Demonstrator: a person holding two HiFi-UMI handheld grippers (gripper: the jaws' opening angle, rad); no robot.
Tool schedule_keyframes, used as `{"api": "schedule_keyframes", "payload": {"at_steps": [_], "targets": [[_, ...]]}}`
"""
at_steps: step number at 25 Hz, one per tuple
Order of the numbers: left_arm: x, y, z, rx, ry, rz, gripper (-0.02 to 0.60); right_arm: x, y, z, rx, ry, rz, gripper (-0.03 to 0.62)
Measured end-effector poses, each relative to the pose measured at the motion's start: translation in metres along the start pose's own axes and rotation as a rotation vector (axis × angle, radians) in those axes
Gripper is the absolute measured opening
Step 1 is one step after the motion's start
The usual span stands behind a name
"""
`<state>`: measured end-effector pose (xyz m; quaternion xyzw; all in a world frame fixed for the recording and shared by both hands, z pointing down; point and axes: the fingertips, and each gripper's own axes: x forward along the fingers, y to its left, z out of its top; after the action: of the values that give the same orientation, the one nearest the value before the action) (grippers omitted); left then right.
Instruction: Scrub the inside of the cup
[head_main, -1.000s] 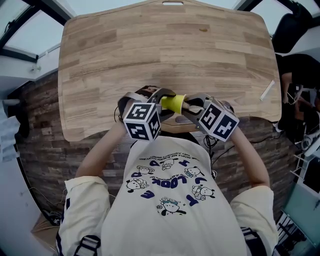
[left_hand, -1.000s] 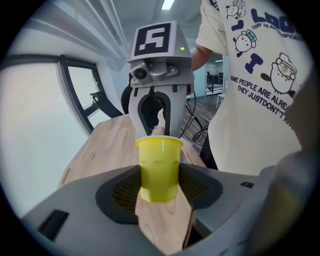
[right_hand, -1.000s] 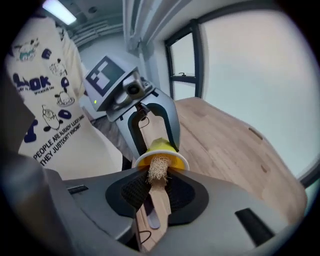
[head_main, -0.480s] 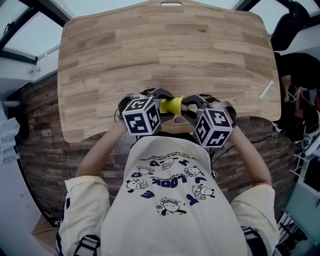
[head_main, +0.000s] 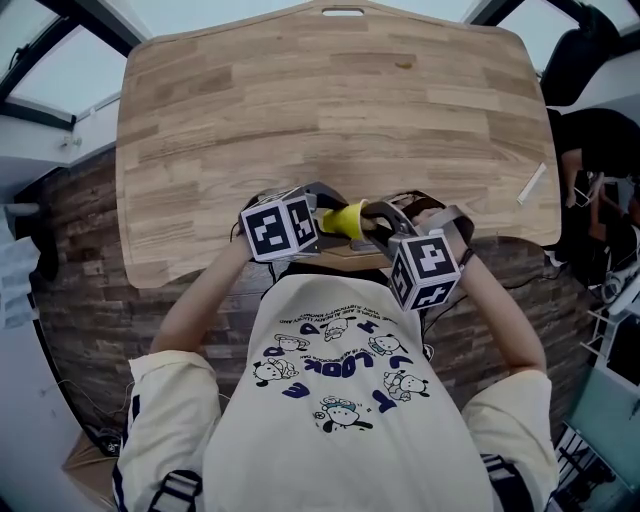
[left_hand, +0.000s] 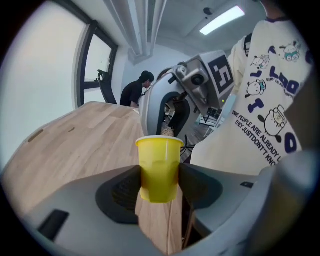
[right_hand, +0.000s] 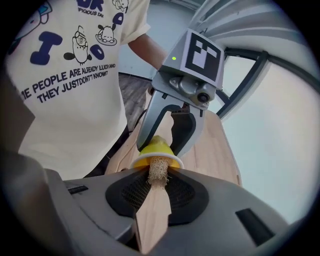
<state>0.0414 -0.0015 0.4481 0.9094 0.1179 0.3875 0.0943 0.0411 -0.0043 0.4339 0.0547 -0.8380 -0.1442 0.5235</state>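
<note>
**A:** Start at the left. What is the left claw (left_hand: 159, 173) doing?

**B:** It's pinching the yellow cup (head_main: 347, 217), with one pad pressed against each side of the cup's wall. Its marker cube (head_main: 280, 226) shows clearly in the head view.

**A:** And where does the cup sit?

**B:** Not on the worktop (head_main: 330, 110). It's held in the air over the near edge, just in front of the person's cream printed shirt (head_main: 330, 400). It lies tipped on its side, with its mouth turned toward the right claw (right_hand: 157, 182).

**A:** What's at the mouth?

**B:** The bristle head of a brush (right_hand: 150, 220) that has a flat wooden handle. The bristles are right at the rim. I can't tell how far inside they reach.

**A:** So the right claw has the brush?

**B:** Yes. Its pads are clamped on the wooden handle, which runs out between them toward the cup. The two claws face each other, close together, with the cup and bristles between them.

**A:** Anything further right?

**B:** A thin pale strip (head_main: 533, 182) lies on the worktop near its right edge, well apart from the claws. The left gripper view also catches another person (left_hand: 134, 92) in dark clothes beyond the worktop's far end.
</note>
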Motion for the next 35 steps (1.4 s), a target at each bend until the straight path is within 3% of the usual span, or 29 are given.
{"api": "schedule_keyframes", "payload": {"at_steps": [7, 14, 18, 23, 35], "targets": [[0.0, -0.008, -0.001, -0.167, -0.046, -0.142, 0.255, -0.002, 0.006, 0.006, -0.181, 0.007, -0.03, 0.078], [-0.005, -0.014, -0.004, -0.225, -0.072, -0.242, 0.255, -0.005, 0.008, 0.017, -0.428, 0.02, -0.121, 0.08], [-0.007, -0.016, -0.005, -0.225, -0.08, -0.251, 0.255, -0.006, 0.01, 0.018, -0.483, 0.037, -0.125, 0.08], [-0.008, -0.01, -0.006, -0.201, -0.068, -0.195, 0.255, -0.002, 0.009, 0.014, -0.362, 0.035, -0.09, 0.08], [-0.011, -0.001, -0.005, -0.031, -0.003, -0.024, 0.255, 0.003, -0.003, 0.013, 0.119, -0.067, -0.01, 0.081]]}}
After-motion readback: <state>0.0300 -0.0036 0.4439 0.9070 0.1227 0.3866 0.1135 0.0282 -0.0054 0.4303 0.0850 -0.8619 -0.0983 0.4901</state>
